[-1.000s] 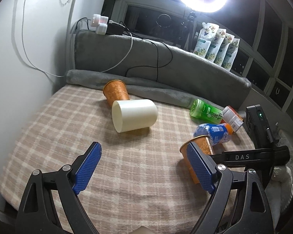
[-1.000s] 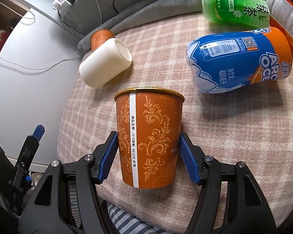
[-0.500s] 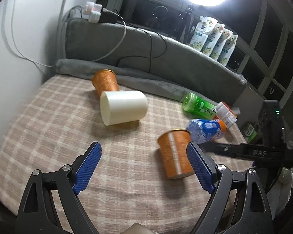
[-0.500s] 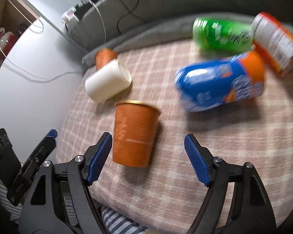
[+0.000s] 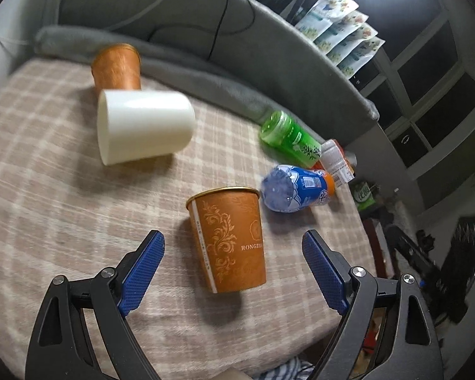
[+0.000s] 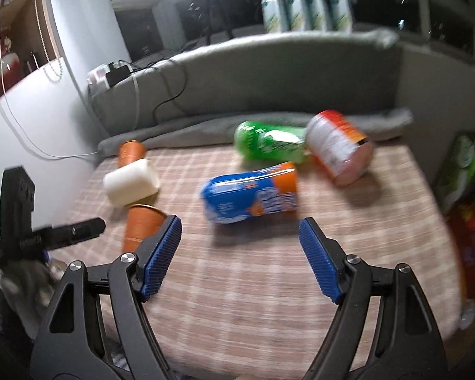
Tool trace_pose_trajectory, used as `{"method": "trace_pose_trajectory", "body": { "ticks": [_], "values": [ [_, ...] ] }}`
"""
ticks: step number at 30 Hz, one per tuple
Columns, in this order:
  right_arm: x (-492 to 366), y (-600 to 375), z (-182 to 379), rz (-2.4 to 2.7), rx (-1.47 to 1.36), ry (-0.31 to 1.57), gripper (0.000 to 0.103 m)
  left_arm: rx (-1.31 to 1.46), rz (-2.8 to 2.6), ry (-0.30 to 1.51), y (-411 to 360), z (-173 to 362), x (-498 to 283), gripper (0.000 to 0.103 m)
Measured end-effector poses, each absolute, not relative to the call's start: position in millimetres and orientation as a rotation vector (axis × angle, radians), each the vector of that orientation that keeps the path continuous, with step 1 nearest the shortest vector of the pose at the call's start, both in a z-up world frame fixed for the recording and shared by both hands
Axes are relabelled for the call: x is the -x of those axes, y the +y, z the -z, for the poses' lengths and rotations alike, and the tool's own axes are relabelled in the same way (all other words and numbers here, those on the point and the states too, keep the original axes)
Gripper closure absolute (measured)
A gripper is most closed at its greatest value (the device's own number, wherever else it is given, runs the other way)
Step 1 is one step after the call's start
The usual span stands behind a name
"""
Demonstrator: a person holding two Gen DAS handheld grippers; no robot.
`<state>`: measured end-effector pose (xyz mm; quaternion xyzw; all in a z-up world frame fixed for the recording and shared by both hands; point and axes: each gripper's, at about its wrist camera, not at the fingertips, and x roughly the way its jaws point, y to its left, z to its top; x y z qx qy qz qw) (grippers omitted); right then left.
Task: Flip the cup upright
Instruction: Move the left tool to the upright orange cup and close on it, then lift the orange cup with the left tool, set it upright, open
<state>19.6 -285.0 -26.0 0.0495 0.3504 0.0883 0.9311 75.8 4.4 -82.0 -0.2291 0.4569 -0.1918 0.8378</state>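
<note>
a checked blanket (image 5: 63, 190) covers the surface in front of us, with a grey cushion (image 5: 269, 47) along its far edge and dark windows (image 5: 443, 63) behind that. the orange cup (image 5: 229, 240) stands upright on the blanket, gold rim up, and we take it as our landmark. our left gripper (image 5: 232, 267) is spread wide, its blue pads (image 5: 142, 272) on either side of the cup and clear of it. beyond the cup and to its left a white cup (image 5: 144, 126) lies on its side, and a second orange cup (image 5: 117, 66) stands behind that, touching or nearly so. just right of the cup's rim lies a blue bottle (image 5: 296, 190), with a green bottle (image 5: 288, 137) farther back and a red-capped bottle (image 5: 335, 160) beside it. in the right wrist view, which is blurred, our right gripper (image 6: 239, 255) is also spread wide and holds nothing; the cup (image 6: 139, 229) sits partly behind its left pad, with the blue bottle (image 6: 251, 193) past the pads.
</note>
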Motion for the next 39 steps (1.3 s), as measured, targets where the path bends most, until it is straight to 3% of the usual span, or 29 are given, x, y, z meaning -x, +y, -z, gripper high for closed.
{"method": "trace_pose_trajectory", "body": {
  "ticks": [13, 22, 33, 39],
  "values": [
    [9, -304, 24, -0.055, -0.041, 0.665, 0.021, 0.519, 0.446, 1.098, -1, 105, -114, 0.015],
    [9, -307, 28, -0.045, -0.053, 0.672, 0.021, 0.524, 0.446, 1.138, -5, 116, -126, 0.020],
    [5, -309, 31, -0.036, -0.067, 0.676, 0.021, 0.502, 0.458, 1.167, -12, 123, -131, 0.036],
    [7, -309, 28, -0.025, -0.053, 0.658, 0.021, 0.492, 0.457, 1.161, -17, 124, -132, 0.037]
  ]
}}
